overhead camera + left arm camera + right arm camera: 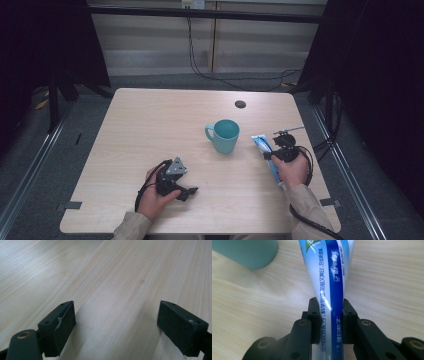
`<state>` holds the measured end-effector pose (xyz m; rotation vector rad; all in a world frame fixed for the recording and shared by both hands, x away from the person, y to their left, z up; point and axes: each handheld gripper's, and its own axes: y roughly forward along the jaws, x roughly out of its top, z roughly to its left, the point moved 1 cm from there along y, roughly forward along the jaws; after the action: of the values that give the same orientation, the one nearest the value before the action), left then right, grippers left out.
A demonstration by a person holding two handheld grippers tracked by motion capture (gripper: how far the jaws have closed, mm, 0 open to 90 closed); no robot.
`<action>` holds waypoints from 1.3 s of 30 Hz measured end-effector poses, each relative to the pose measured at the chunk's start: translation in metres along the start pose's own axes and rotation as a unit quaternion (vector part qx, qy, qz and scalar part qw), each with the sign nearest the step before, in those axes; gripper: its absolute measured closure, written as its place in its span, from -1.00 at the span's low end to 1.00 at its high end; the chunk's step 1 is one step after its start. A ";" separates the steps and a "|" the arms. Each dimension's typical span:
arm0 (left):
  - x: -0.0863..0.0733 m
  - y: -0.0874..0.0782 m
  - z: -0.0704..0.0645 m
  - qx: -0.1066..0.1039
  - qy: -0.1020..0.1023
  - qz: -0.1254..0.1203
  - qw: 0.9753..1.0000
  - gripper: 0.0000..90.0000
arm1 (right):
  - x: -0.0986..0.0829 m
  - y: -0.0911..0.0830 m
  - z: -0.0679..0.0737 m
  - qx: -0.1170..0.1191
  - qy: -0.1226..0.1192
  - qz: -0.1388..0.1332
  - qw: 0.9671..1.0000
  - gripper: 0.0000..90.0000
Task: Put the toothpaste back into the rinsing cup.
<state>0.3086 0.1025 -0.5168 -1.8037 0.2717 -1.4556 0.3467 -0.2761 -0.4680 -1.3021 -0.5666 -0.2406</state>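
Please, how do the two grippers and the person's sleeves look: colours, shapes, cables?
Both grippers are black. The left gripper carries a grey three-cornered plate on top, and its block-shaped jaws have flat pads. The right gripper has brass-coloured pivot holes. A black cable trails from each. The sleeves are beige.

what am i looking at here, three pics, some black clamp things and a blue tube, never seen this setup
A person sits at a wooden table and holds a hand-operated clamp tool in each hand. The wide picture comes from a camera above the table. The other two come from small cameras riding on each tool, looking along its black fingers.

The left gripper is open, its fingers spread over bare wood. The right gripper is closed on a blue and white toothpaste tube, which lies flat on the table. Just left of the tube in the wide picture stands a teal mug, upright.
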 end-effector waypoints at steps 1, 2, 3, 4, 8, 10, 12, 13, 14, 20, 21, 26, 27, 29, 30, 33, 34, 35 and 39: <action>0.000 0.000 0.000 -0.001 0.000 0.000 1.000 -0.67 | 0.001 -0.003 -0.001 0.006 -0.001 -0.012 1.000 0.66; 0.000 0.000 0.000 -0.001 0.000 0.000 1.000 -0.67 | 0.001 -0.003 -0.001 0.006 -0.001 -0.012 1.000 0.66; 0.000 0.000 0.000 0.000 0.000 0.001 1.000 -0.67 | 0.002 -0.009 0.000 0.007 -0.005 -0.029 1.000 0.66; 0.000 0.000 0.000 0.000 0.000 0.001 1.000 -0.67 | 0.004 -0.012 0.000 0.009 -0.005 -0.036 0.999 0.66; 0.000 0.000 0.000 0.000 0.000 0.000 1.000 -0.67 | 0.008 -0.025 0.002 0.021 -0.005 -0.076 0.997 0.66; 0.000 0.000 0.000 0.000 0.000 0.000 1.000 -0.67 | 0.010 -0.031 0.002 0.026 -0.006 -0.093 0.995 0.66; 0.000 0.000 0.000 0.000 0.000 0.000 1.000 -0.67 | 0.011 -0.036 0.004 0.027 -0.008 -0.113 0.993 0.66; 0.000 0.000 0.000 0.001 0.000 0.001 1.000 -0.67 | 0.012 -0.039 0.004 0.029 -0.008 -0.121 0.992 0.66; 0.000 0.000 0.000 0.001 0.000 0.001 1.000 -0.67 | 0.013 -0.041 0.004 0.034 -0.009 -0.131 0.991 0.66; 0.000 0.000 0.000 0.000 0.000 0.000 1.000 -0.67 | 0.015 -0.048 0.003 0.040 -0.005 -0.172 0.984 0.65; 0.000 0.000 0.000 0.000 0.000 0.000 1.000 -0.67 | 0.015 -0.049 0.003 0.043 -0.002 -0.177 0.983 0.65; 0.000 0.000 0.000 0.000 0.000 0.000 1.000 -0.67 | 0.017 -0.054 0.004 0.053 -0.005 -0.207 0.977 0.65; 0.000 0.000 0.000 0.000 0.000 0.000 1.000 -0.67 | 0.017 -0.055 0.004 0.056 -0.004 -0.212 0.976 0.65; 0.000 0.000 0.000 0.000 0.000 0.001 1.000 -0.67 | 0.018 -0.056 0.005 0.055 -0.009 -0.221 0.974 0.65; 0.000 0.000 0.000 0.000 0.000 0.001 1.000 -0.67 | 0.019 -0.057 0.005 0.058 -0.007 -0.225 0.973 0.65; 0.000 0.000 0.000 0.000 0.000 0.000 1.000 -0.67 | 0.020 -0.058 0.005 0.061 -0.009 -0.234 0.970 0.64; 0.000 0.000 0.000 0.000 0.000 0.000 1.000 -0.67 | 0.020 -0.058 0.006 0.064 -0.011 -0.236 0.969 0.64; 0.000 0.000 0.000 0.000 0.000 0.000 1.000 -0.67 | 0.020 -0.059 0.006 0.065 -0.010 -0.240 0.969 0.64; 0.000 0.000 0.000 0.000 0.000 0.000 1.000 -0.67 | 0.023 -0.060 0.008 0.067 -0.014 -0.251 0.966 0.64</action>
<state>0.3086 0.1025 -0.5168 -1.8034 0.2714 -1.4555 0.3354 -0.2806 -0.4044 -1.0156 -0.9202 -0.5922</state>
